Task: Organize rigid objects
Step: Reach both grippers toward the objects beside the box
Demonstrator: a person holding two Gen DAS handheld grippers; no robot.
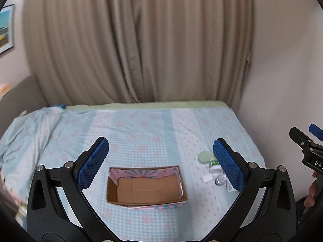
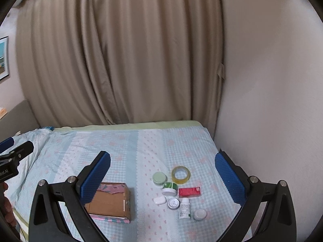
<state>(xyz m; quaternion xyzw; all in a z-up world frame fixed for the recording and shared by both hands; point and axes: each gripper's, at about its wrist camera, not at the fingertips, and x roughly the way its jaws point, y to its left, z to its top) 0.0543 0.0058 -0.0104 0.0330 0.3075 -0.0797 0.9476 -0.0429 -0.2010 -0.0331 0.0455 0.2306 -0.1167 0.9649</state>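
Observation:
An open cardboard box (image 1: 145, 187) (image 2: 110, 201) sits empty on the bed, below my open left gripper (image 1: 161, 161). To its right lies a cluster of small items: a green round tin (image 2: 159, 178), a tape roll (image 2: 180, 173), a green-labelled jar (image 2: 169, 188), a red box (image 2: 190, 192), a white earbud case (image 2: 159, 200), a silver tin (image 2: 173, 203), a white bottle (image 2: 185, 208) and a white round lid (image 2: 200, 214). My right gripper (image 2: 162, 177) hangs open above the cluster, holding nothing. In the left wrist view the green tin (image 1: 204, 156) and earbud case (image 1: 207, 178) show beside the right finger.
The bed (image 1: 141, 129) has a light blue checked cover with pink flowers. A beige curtain (image 1: 137, 40) hangs behind it and a wall (image 2: 272, 100) runs along its right side. A crumpled quilt (image 1: 26, 133) lies at the left. A person's hand (image 1: 310, 193) shows at the right edge.

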